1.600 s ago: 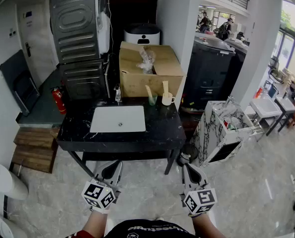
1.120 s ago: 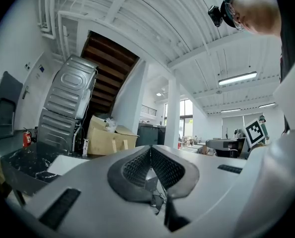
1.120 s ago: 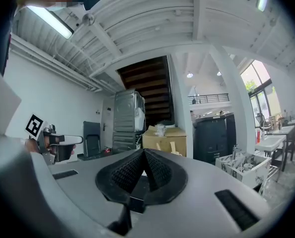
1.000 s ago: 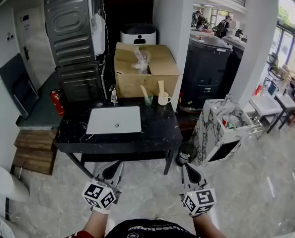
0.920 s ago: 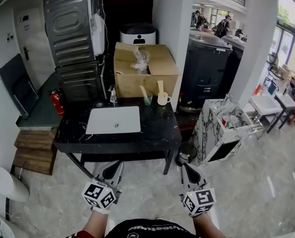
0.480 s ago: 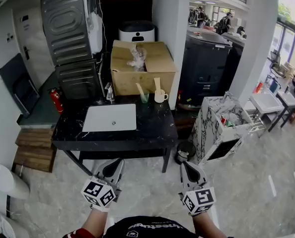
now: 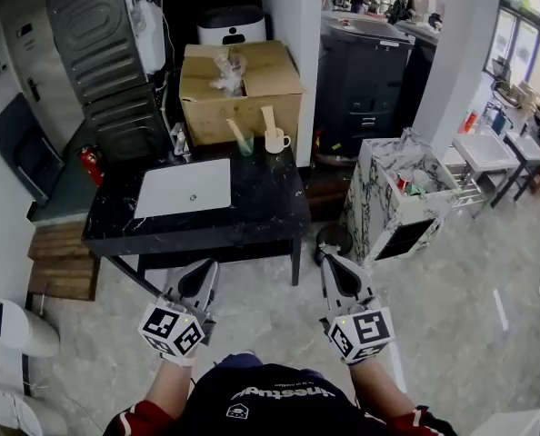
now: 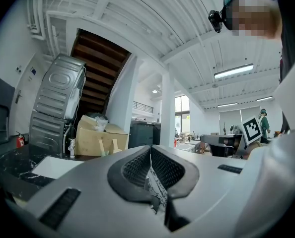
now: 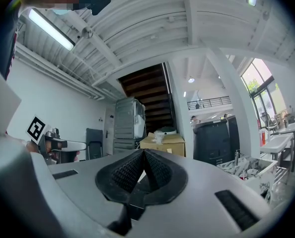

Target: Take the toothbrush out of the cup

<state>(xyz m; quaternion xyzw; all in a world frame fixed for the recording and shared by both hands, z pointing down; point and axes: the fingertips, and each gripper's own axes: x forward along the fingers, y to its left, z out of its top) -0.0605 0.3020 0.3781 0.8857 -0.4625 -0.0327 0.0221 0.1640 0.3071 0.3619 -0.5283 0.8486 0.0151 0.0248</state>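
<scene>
Both grippers are held level above the floor (image 7: 263,321), in front of the table (image 7: 261,209) and well apart from it.

Left gripper (image 7: 200,276): jaws pressed together, ribbed pads (image 8: 136,166) meeting along one seam, nothing between them.

Right gripper (image 7: 334,267): the same, jaws pressed together with black pads (image 9: 121,175) touching and empty.

Table: black marble top with a white sink (image 7: 184,187) set into its left half. A small faucet (image 7: 177,140) stands at the back edge of the sink.

Task items are at the back edge of the table, right of the sink and just in front of a cardboard box (image 7: 238,89).
- The white mug (image 7: 275,141) is upright with its handle to the right. A pale toothbrush (image 7: 268,118) stands in it, its upper part clear of the rim.
- The green glass (image 7: 245,145) is just left of the mug. A second pale brush (image 7: 236,132) leans in it toward the left.

I cannot tell whether mug and glass touch.

Neither gripper is near either brush. In the left gripper view both cups show small and far off, above the closed jaws and left of the seam.
</scene>
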